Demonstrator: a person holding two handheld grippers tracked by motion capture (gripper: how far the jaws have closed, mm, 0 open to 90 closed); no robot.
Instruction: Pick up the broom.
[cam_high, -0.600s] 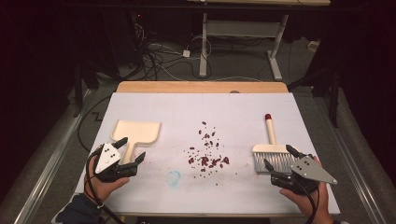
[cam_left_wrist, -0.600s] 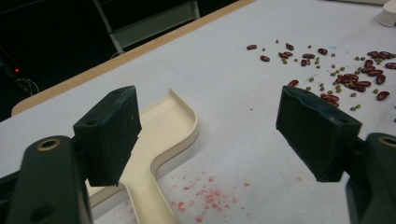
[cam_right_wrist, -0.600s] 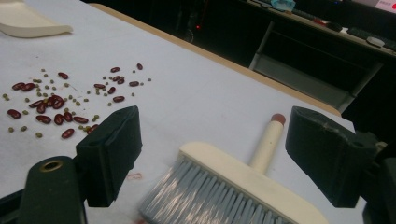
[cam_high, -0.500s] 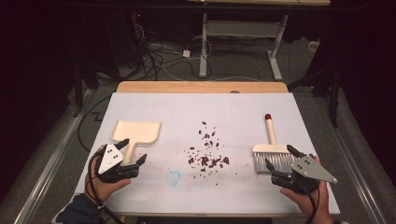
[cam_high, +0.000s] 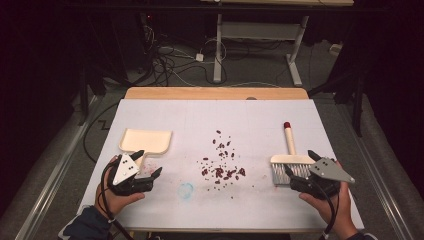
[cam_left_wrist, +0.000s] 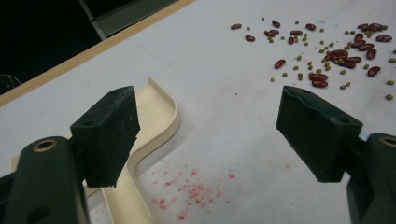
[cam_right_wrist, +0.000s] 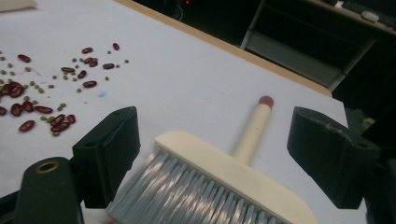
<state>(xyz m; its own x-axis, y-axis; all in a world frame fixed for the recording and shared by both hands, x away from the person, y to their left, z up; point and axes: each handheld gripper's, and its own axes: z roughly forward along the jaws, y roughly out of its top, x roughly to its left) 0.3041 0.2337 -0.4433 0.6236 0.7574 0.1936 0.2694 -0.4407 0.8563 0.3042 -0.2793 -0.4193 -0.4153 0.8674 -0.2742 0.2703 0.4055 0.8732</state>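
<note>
So the brush lies on the white surface right in front of the right claw, bristles toward the hand and the red-tipped handle pointing off to 12 o'clock — that claw is released, jaws spread wide either side of the brush head without pressing on it. The left claw is released too, empty, with the dustpan just past it at about 12 o'clock and the spilled beans sitting between the two — I'd guess the brush goes first.

Left gripper sits open-jawed at the dustpan, right gripper open-jawed over the brush, beans between.
</note>
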